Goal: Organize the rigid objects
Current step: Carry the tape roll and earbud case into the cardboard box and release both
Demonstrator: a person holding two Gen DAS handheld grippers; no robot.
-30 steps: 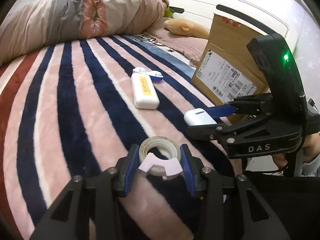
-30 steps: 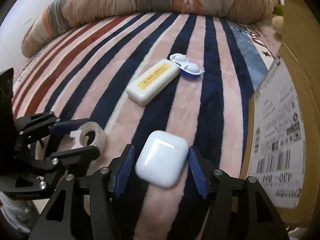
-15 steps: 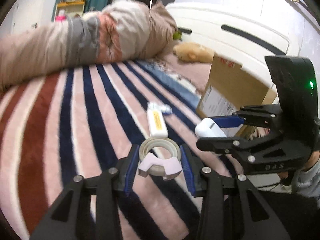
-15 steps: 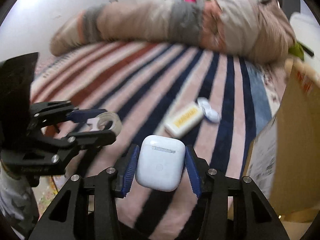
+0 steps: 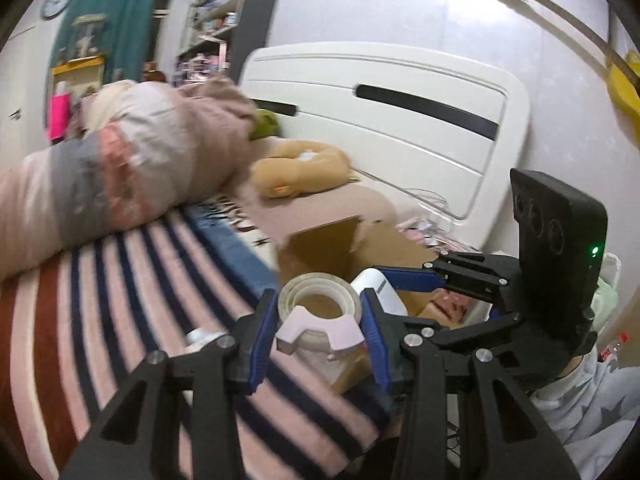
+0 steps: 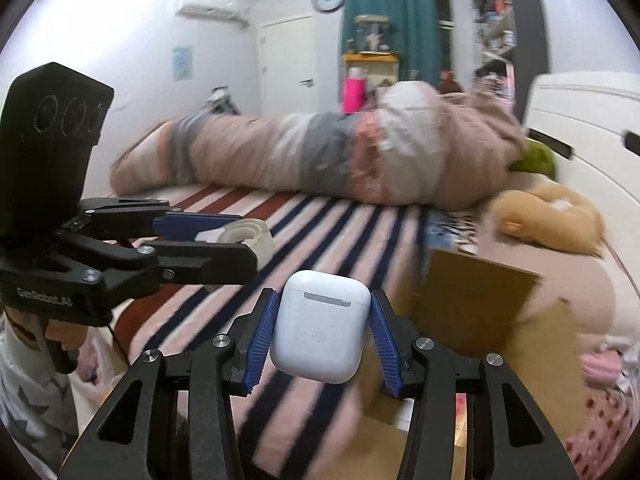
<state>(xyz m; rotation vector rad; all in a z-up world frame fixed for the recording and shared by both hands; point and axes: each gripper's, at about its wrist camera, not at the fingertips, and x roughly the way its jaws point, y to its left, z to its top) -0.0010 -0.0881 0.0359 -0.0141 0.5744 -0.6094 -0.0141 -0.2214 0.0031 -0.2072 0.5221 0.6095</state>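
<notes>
My left gripper (image 5: 319,326) is shut on a roll of clear tape (image 5: 320,300) with a pale pink dispenser tab, held up in the air over the bed's right edge. My right gripper (image 6: 323,332) is shut on a white earbud case (image 6: 320,330), also lifted. Each gripper shows in the other's view: the right one (image 5: 404,280) just right of the tape, the left one (image 6: 208,236) at the left with the tape (image 6: 244,234). An open cardboard box (image 5: 344,248) (image 6: 476,304) stands just beyond both grippers.
A striped blanket (image 5: 120,312) covers the bed. A rolled duvet (image 6: 320,160) lies along its far side. A tan plush toy (image 5: 304,172) rests by the white headboard (image 5: 400,120). A small white object (image 5: 202,336) lies on the blanket behind my left finger.
Both grippers have risen off the blanket with the tape and the earbud case and tilted up toward the open box. The white case and small blue-white item left on the blanket have dropped out of view.
</notes>
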